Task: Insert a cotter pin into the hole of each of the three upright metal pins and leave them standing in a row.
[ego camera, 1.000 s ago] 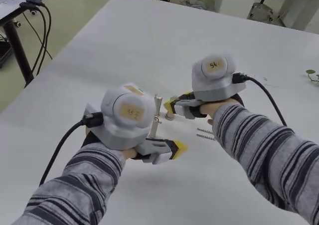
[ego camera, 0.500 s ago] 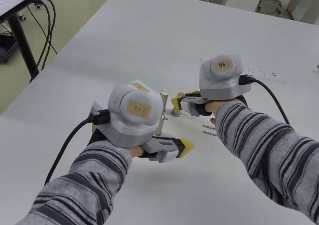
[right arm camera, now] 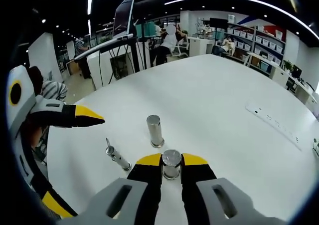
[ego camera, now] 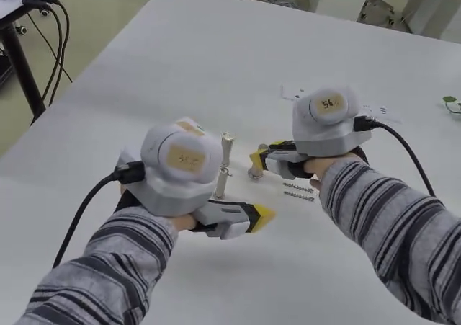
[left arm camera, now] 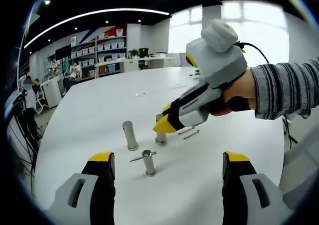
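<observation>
Our right tongs [right arm camera: 171, 160] are clamped on a bare metal pin [right arm camera: 171, 168] standing on the desk [right arm camera: 224, 110]; our left tongs [left arm camera: 168, 159] gape wide, empty, facing the cottered pin [left arm camera: 148, 162]. If we twist that grip, the pin could topple into its neighbour [right arm camera: 154, 130] and wreck the row.

Big white worktop [ego camera: 202, 51], black cables [ego camera: 61, 44] dangling off a stand upper left, white power strip [right arm camera: 275, 122] lying flat at right.
</observation>
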The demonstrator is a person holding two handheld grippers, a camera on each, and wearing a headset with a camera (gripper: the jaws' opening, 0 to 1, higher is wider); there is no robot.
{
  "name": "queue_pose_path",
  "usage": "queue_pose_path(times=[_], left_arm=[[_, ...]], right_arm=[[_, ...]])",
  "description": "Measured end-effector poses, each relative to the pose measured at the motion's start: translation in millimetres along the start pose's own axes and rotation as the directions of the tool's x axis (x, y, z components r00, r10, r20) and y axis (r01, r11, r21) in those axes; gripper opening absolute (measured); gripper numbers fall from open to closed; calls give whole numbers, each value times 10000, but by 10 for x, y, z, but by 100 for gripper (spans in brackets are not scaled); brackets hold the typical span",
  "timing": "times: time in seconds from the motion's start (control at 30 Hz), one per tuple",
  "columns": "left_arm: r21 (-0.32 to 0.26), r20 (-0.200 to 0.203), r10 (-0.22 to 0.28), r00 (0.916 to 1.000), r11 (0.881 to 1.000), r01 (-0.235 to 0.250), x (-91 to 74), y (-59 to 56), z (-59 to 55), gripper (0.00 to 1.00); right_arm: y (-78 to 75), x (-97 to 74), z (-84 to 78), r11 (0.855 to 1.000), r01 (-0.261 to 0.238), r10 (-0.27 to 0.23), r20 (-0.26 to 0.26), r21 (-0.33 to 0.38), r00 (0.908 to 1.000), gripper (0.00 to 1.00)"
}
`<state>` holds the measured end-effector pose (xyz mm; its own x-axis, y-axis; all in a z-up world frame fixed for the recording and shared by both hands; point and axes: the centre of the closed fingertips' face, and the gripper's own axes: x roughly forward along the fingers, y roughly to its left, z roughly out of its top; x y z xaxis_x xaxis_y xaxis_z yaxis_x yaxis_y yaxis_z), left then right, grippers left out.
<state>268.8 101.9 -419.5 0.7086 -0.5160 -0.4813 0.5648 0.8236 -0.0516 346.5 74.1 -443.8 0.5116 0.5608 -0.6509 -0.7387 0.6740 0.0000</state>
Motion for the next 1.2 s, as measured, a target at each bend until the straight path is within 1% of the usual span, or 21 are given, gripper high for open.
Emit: queue_pose_path(times=[0.13,0.17,0.23,0.37,0.5,0.6,0.7,0.83,0.9,1.03,1.07,1.2], left_arm=[[76,-20,-147,9999,9999,147,-2,-52,0,92],[102,-46,-192,9998,9998,192,-1,-71,-4,93],[126,-84,-276,9996,9995,277,-3,-99,-11,94],[144,-245,-381,9990,9992,385,2,-129,-40,97],[100,-268,-405,9988,9991,408,-6,-136,-47,99],[101,-306,-411,9987,9991,414,-15,-135,-55,99],[114,-348,-420,9985,9990,424,-27,-133,-66,99],[144,-385,-442,9983,9989,448,-30,-142,-77,99],[161,-408,-489,9980,9986,496,-25,-152,-81,99],[206,-461,-542,9975,9983,552,-24,-170,-84,99],[203,-462,-553,9974,9982,563,-24,-170,-86,99],[199,-541,-505,9973,9985,517,-19,-153,-105,99]], right_arm=[[62,-103,-80,10000,-36,37,-100,24,9999,9],[38,-114,-103,10000,-48,48,-155,37,9999,9],[73,-170,-152,10000,-69,70,-240,55,9997,9],[141,-254,-242,9998,-216,214,-359,-49,9991,9],[197,-327,-318,9994,-335,330,-455,-103,9984,9],[222,-358,-375,9990,-408,398,-540,-183,9978,9],[263,-381,-437,9975,-591,565,-655,-381,9963,9],[296,-406,-470,9958,-739,699,-710,-545,9950,9],[309,-415,-489,9956,-796,759,-726,-501,9945,9],[337,-431,-542,9948,-846,798,-818,-562,9934,9],[347,-437,-541,9943,-865,819,-735,-616,9939,9],[355,-460,-566,9938,-860,799,-857,-698,9931,9]])
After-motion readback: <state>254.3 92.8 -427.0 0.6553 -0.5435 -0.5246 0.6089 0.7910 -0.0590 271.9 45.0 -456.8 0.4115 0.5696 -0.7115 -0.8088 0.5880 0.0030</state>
